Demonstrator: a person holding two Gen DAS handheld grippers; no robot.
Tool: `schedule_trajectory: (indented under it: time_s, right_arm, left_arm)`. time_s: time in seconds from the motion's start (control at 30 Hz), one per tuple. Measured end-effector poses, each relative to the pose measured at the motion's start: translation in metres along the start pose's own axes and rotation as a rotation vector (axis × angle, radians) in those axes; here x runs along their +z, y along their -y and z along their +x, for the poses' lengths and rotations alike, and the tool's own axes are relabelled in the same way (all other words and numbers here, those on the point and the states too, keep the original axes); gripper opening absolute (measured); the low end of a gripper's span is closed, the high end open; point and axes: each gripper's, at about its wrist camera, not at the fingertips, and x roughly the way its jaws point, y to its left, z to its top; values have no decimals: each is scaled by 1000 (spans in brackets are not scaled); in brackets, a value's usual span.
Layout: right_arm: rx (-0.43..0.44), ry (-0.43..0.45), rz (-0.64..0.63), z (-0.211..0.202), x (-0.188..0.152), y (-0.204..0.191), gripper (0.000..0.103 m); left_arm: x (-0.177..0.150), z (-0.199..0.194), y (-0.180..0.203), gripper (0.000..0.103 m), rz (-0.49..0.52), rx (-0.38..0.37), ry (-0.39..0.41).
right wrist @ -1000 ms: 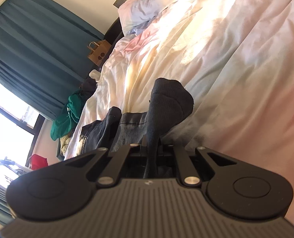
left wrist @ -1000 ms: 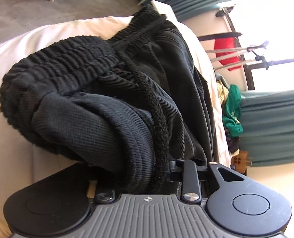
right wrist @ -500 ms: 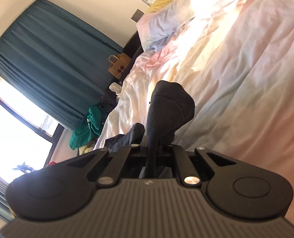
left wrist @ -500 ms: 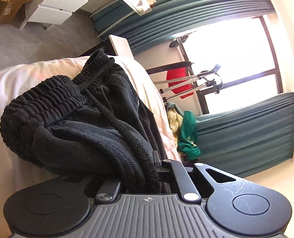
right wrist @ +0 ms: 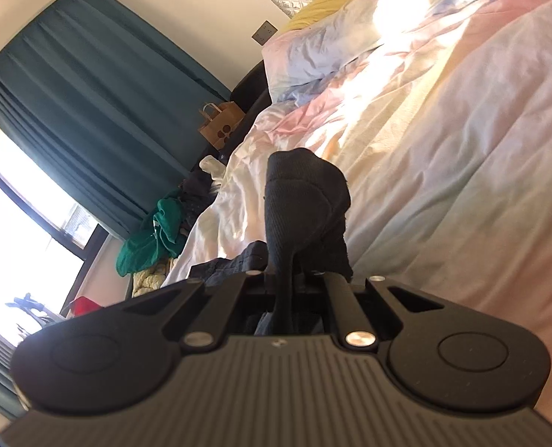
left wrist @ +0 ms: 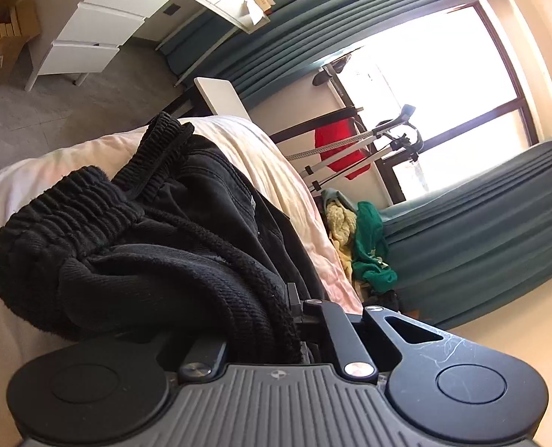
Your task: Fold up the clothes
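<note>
Bedroom scene: wide bed under a rumpled pastel quilt (right wrist: pixel 462 156), teal pleated curtains (left wrist: pixel 480 231) at a bright window, white drawer unit (left wrist: pixel 89 37) on grey carpet, brown paper bag (right wrist: pixel 220 126) by the bed's far side, heap of green and yellow laundry (left wrist: pixel 365 246) on the floor.

Task item: black ribbed-knit sweatpants (left wrist: pixel 134 246) with a gathered elastic waistband and a braided black drawstring (left wrist: pixel 253 275). They lie bunched at the quilt's edge, with the waistband end mounding up in front of the left camera.

Left gripper (left wrist: pixel 294 320): jaws closed on a thick roll of the black knit and cord; fabric fills the gap and spills over the left finger. Right gripper (right wrist: pixel 287 279): jaws closed on a thin pinch of black ribbed fabric, which stands up in a rounded fold ahead of the fingers. It appears to be another part of the same garment, though the link between the two pinches is not visible.

Step in hand, as judged: pick-up of the garment by two points, before any fold is laid. No crease or flat panel is formed yet.

Next move calls for: carrying both pinches apart to pull the cloth taut, then laying it flat on a bare stretch of quilt. Risk noted: the left grasp holds cord and waistband together, so the cloth may spread unevenly.
</note>
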Motion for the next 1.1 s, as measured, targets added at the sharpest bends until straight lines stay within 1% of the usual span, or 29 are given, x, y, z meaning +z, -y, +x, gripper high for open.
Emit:
schedule_trajectory:
  time_s: [0.07,0.17,0.23,0.27,0.37,0.47,0.53,0.57,0.63,0.7,0.73,0.77,0.83,0.87,0.9,0.93,1.0,1.03,1.07,1.1]
  right_arm:
    - [4,-1,-21,17,4,-19,7]
    - [4,-5,-67,53,10,-54,7]
    - [-9,-17,-110,86,9,-78,7]
    - [-19,-23,-141,105,5,-91,7]
    - [-47,-43,-233,164,-8,-130,7]
    - [-89,-73,-311,221,-23,-160,7]
    - [-131,-112,-334,256,-35,-168,7]
    - [-137,-127,-347,270,-40,-169,7]
    - [-137,-143,-377,290,-50,-170,8]
    - [-132,-162,-386,302,-57,-169,10]
    - [-126,-170,-389,305,-58,-168,11]
    - [-118,-178,-391,307,-59,-167,11]
    - [-84,-196,-381,304,-54,-163,14]
    - [-65,-208,-373,299,-50,-161,16]
    - [-45,-217,-360,293,-46,-158,20]
    - [-20,-222,-346,284,-42,-154,26]
    - [35,-223,-316,264,-36,-147,55]
    - [53,-212,-304,251,-34,-143,60]
    - [64,-198,-289,238,-33,-139,65]
    - [77,-188,-270,225,-33,-134,71]
  left_arm:
    - [15,18,12,6,-18,-4,-7]
    - [39,53,47,6,63,7,7]
    - [56,83,65,6,81,7,15]
    - [64,100,72,6,90,17,17]
    - [86,163,90,6,139,78,29]
    - [106,237,92,6,150,148,21]
    - [114,280,89,6,166,202,9]
    - [116,299,87,7,172,226,2]
    - [116,327,79,7,183,269,-10]
    - [114,344,70,9,194,300,-24]
    - [113,346,65,9,188,298,-31]
    - [113,346,61,12,177,286,-38]
    - [114,340,55,21,160,252,-54]
    - [114,335,53,35,159,224,-64]
    - [114,327,53,49,168,201,-69]
    - [111,317,54,54,179,184,-63]
    - [102,290,57,67,195,139,-40]
    - [96,276,58,70,193,117,-38]
    - [88,262,58,77,188,100,-39]
    - [80,248,57,80,179,83,-39]
